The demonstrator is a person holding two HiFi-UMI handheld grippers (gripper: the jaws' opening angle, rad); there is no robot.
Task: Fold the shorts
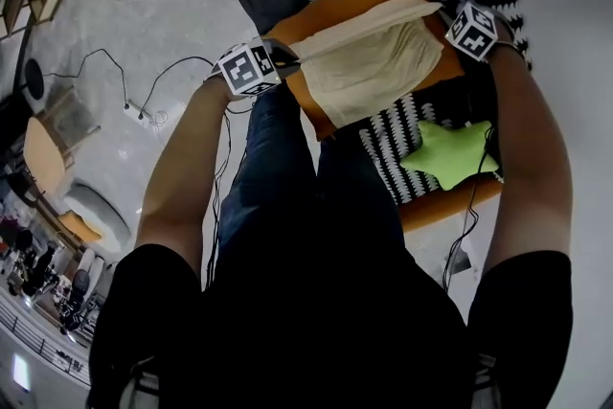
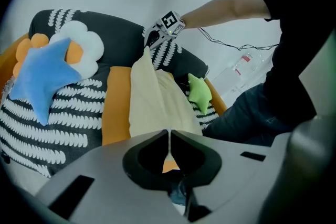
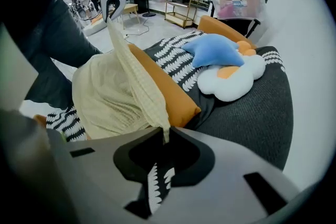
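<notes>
Over the orange cushion (image 1: 354, 0) of the dark sofa (image 3: 252, 107), the shorts (image 1: 369, 62) hung stretched left to right between the tongs (long axis along that line). The left gripper (image 1: 287, 60) was clenched on one corner and the right gripper (image 1: 443, 11) on the other.

Pale yellow shorts (image 1: 369, 57), stretched above orange cushion (image 1: 335, 7)

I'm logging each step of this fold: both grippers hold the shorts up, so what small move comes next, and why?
Probably bring the left gripper across to the right gripper, doubling the pale yellow shorts in half. Each gripper is shut on a corner, and the cloth hangs spread between them over the orange cushion.
</notes>
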